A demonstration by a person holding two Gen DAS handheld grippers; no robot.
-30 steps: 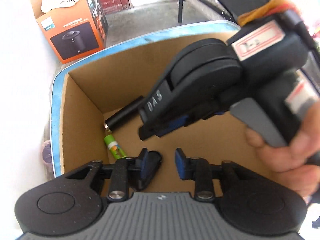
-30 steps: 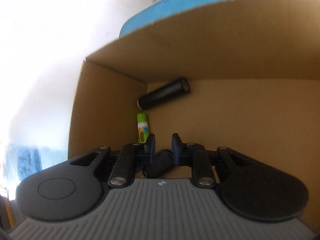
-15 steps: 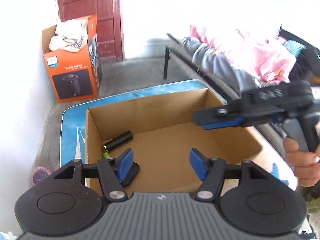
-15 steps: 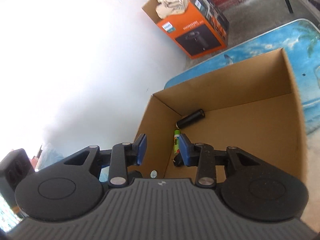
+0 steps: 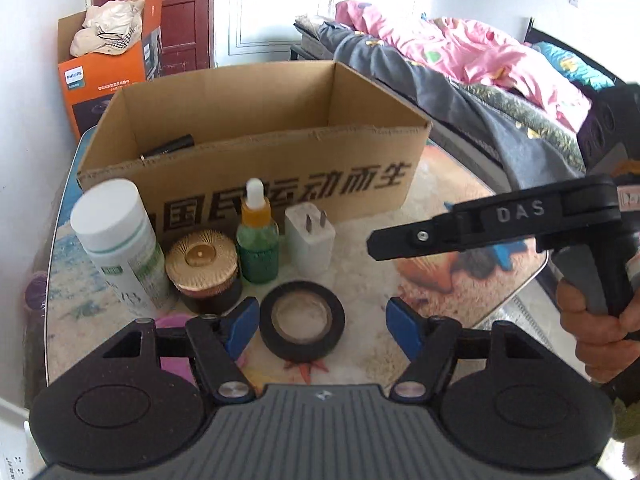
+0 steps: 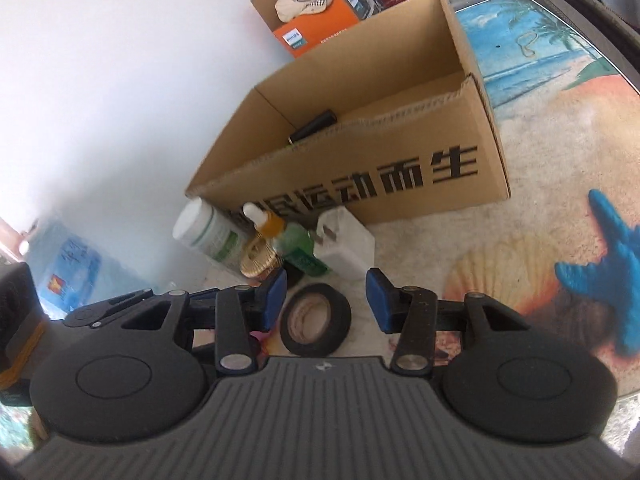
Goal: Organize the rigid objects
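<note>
An open cardboard box (image 5: 280,176) (image 6: 400,184) stands on the table with a black cylinder (image 5: 168,146) (image 6: 314,125) inside. In front of it stand a white bottle (image 5: 120,240) (image 6: 212,232), a gold-lidded jar (image 5: 206,270) (image 6: 260,262), a green dropper bottle (image 5: 257,240) (image 6: 294,248) and a white plug adapter (image 5: 310,240) (image 6: 348,246). A black tape roll (image 5: 302,320) (image 6: 316,320) lies nearest. My left gripper (image 5: 320,324) is open and empty, with the tape roll between its fingers. My right gripper (image 6: 326,306) is open and empty, just above the roll; it also shows from the side in the left wrist view (image 5: 496,224).
An orange Philips box (image 5: 108,76) (image 6: 316,12) with cloth in it stands on the floor behind. A bed with pink bedding (image 5: 460,56) runs along the right. A white wall (image 6: 100,100) borders the table's left side. The table edge (image 5: 532,280) lies at right.
Both grippers have pulled up and back out of the box to the table's front and have opened wider. The row of items and the tape roll have come into view.
</note>
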